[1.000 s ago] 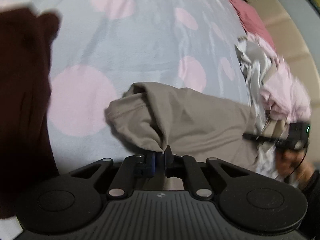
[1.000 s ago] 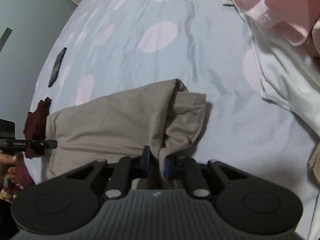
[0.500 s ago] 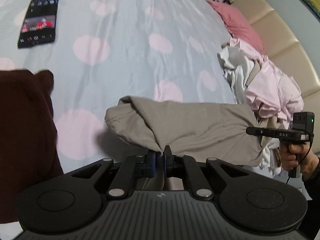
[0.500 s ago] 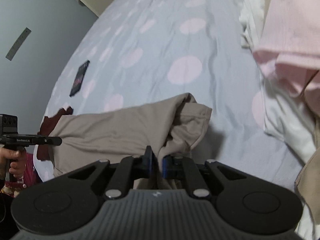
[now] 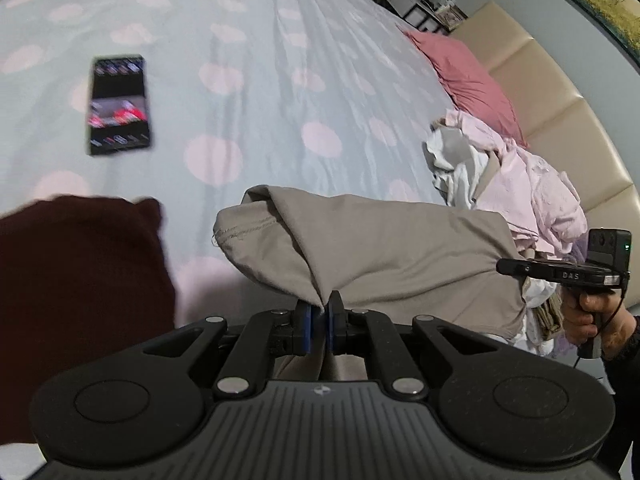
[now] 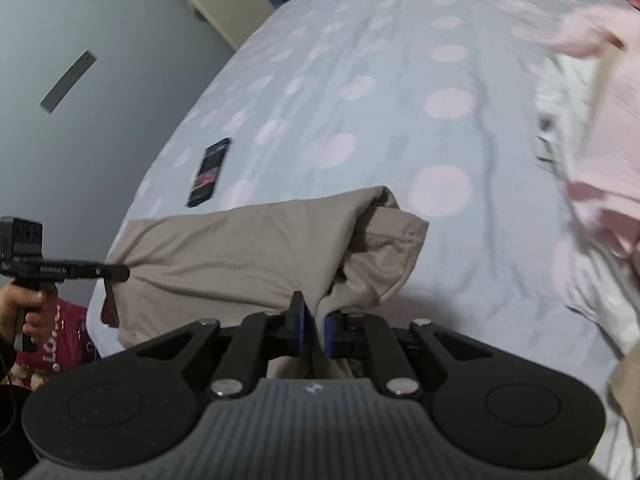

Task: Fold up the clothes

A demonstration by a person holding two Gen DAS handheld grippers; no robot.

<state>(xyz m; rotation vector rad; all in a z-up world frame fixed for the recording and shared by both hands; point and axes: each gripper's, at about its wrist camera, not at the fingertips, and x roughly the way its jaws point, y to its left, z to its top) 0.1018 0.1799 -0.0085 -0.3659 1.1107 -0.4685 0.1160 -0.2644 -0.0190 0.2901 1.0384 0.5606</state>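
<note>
A beige garment (image 5: 384,248) hangs stretched between my two grippers above the bed; it also shows in the right wrist view (image 6: 248,252). My left gripper (image 5: 319,322) is shut on one corner of it. My right gripper (image 6: 313,330) is shut on the other corner. The right gripper shows at the right edge of the left wrist view (image 5: 560,272), and the left gripper at the left edge of the right wrist view (image 6: 68,270). A sleeve fold (image 5: 248,228) droops at one end.
The bed has a pale blue sheet with pink dots (image 5: 256,80). A phone (image 5: 119,105) lies on it. A dark maroon garment (image 5: 76,280) lies at the left. A heap of pink and white clothes (image 5: 516,184) and a pink pillow (image 5: 468,80) lie by the headboard.
Both grippers have lifted and tilted up with the beige garment held between them. More of the bed and the phone have come into view.
</note>
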